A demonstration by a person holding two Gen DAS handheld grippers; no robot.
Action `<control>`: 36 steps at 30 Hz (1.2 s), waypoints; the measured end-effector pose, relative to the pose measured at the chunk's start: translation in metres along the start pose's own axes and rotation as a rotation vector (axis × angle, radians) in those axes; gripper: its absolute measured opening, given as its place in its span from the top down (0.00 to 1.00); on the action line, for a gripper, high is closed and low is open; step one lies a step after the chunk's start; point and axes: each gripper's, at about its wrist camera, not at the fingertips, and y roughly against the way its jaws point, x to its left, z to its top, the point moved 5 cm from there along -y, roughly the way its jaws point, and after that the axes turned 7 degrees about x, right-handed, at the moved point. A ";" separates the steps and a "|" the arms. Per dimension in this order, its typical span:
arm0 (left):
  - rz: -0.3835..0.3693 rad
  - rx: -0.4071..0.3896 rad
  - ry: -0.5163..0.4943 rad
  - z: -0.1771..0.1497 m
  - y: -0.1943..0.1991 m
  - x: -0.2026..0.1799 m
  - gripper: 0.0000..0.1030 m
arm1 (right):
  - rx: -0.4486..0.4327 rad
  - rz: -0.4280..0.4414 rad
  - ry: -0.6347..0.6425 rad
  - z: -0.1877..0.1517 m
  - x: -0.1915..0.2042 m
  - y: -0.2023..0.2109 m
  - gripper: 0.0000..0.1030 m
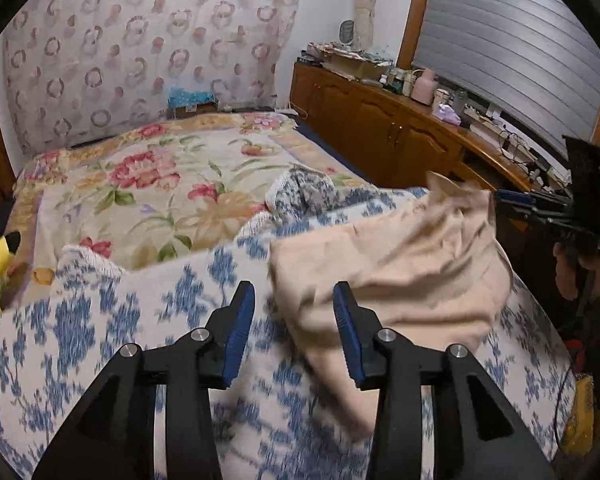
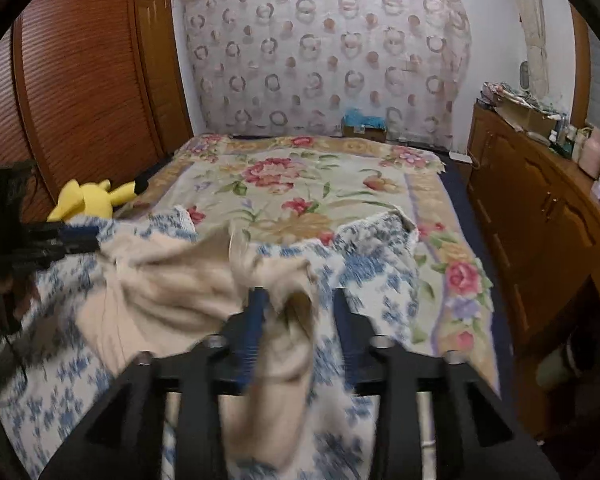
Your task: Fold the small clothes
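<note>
Bedroom scene: a bed (image 2: 320,184) with a floral blanket up top and a blue-and-white cover (image 1: 112,320) spread over the near half, a wooden cabinet (image 1: 380,128) along one side, a louvred wardrobe (image 2: 80,80) on the other, and a yellow plush (image 2: 88,198) tucked against the edge.

The garment (image 1: 400,272), a small beige piece, lies bunched on the blue cover between the two claws, one end humped up and creased rather than flat.

Left claw (image 1: 296,336) has its jaws spread. From its own camera the near corner of the garment sits right by the right-hand pad, but most of the gap shows only the cover, so nothing looks pinched there. Right claw (image 2: 300,328) is also spread; a fold of beige cloth drapes down between its jaws, loose, and the pads don't appear to be pressing it. Both views are motion-blurred low down, so exact contact is hard to call.

Reading this as the release at the end of a fold: both claws look like they've just let a flap go, and the garment now needs checking and a second fold. It isn't tidy yet, so the task seems somewhere in the middle.

Next move probably calls for backing the right claw clear of that draped bit without dragging it, then picking two matching corners or edges and bringing them over evenly. Soft knit like this will likely slump and bunch, so low, slow pulls and a flatten first would help.
</note>
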 end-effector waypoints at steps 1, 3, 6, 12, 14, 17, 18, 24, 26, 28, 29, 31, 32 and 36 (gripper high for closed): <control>-0.001 0.009 0.001 -0.003 0.000 0.001 0.52 | 0.009 -0.003 0.010 -0.005 0.000 0.001 0.57; 0.012 0.027 -0.008 -0.011 0.000 0.002 0.44 | 0.031 -0.004 0.026 -0.014 0.003 0.003 0.56; 0.004 0.058 -0.013 -0.020 -0.006 0.001 0.38 | 0.078 -0.018 0.059 -0.021 0.012 -0.001 0.55; -0.015 0.104 -0.018 -0.020 -0.028 -0.007 0.35 | 0.147 -0.005 0.132 -0.016 0.032 -0.024 0.55; -0.014 0.114 -0.027 -0.013 -0.037 -0.010 0.36 | 0.156 -0.006 0.170 -0.009 0.038 -0.033 0.55; 0.002 0.108 -0.043 -0.002 -0.045 -0.012 0.36 | 0.147 -0.014 0.192 0.008 0.043 -0.041 0.55; 0.007 0.103 -0.044 0.004 -0.047 -0.012 0.36 | 0.137 -0.012 0.198 0.012 0.044 -0.040 0.55; 0.043 0.059 -0.027 0.035 -0.055 0.003 0.35 | 0.032 0.013 0.193 0.052 0.036 -0.039 0.75; 0.060 0.056 -0.014 0.040 -0.060 0.011 0.35 | 0.011 0.035 0.164 0.065 0.031 -0.041 0.88; 0.080 0.057 0.006 0.044 -0.065 0.020 0.35 | -0.002 0.039 0.108 0.073 0.020 -0.044 0.92; 0.097 0.059 0.015 0.045 -0.066 0.025 0.35 | 0.001 0.026 0.069 0.074 0.012 -0.049 0.93; 0.123 0.059 0.039 0.045 -0.068 0.034 0.35 | 0.029 -0.052 -0.030 0.071 -0.007 -0.057 0.92; 0.126 0.060 0.057 0.045 -0.068 0.040 0.35 | 0.033 -0.058 -0.044 0.066 -0.011 -0.060 0.92; 0.122 0.050 0.061 0.041 -0.061 0.041 0.35 | 0.095 -0.091 -0.041 0.058 -0.005 -0.067 0.78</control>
